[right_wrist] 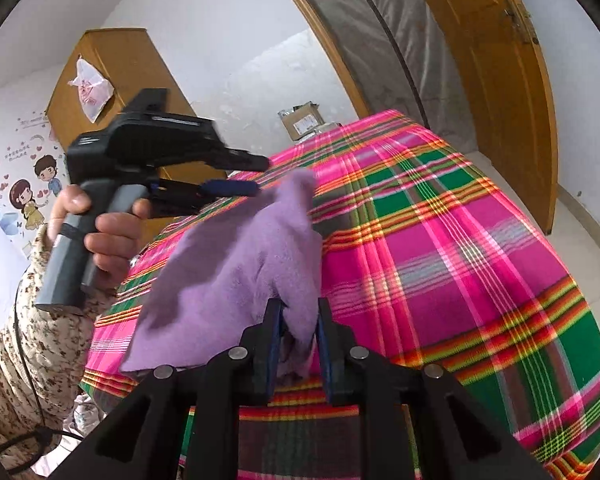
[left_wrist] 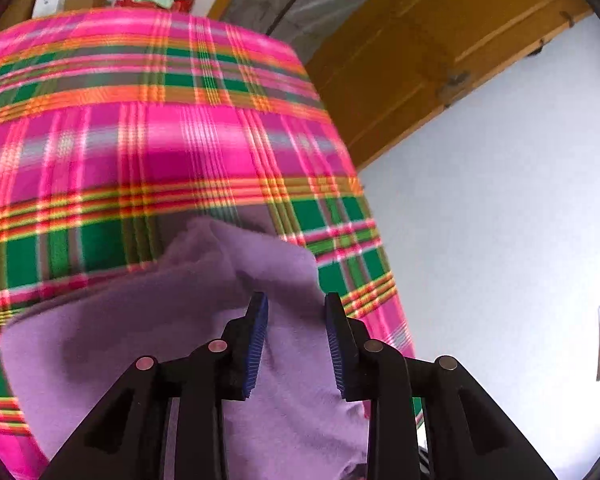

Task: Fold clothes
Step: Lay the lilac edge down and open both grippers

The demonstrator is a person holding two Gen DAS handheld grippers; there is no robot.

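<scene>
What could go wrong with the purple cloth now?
1. The left gripper is open over the purple cloth, so that side may flop down and spoil the fold.
2. The right gripper seems to pinch only a thin fold, which could slip out.
3. One corner of the cloth lies near the edge of the plaid cover and might slide off.

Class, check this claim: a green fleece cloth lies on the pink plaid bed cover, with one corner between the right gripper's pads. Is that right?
Not quite: the fleece cloth is purple, not green, as the right wrist view shows. The rest holds: it lies on the pink plaid bed cover, with one corner between the right gripper pads.
</scene>
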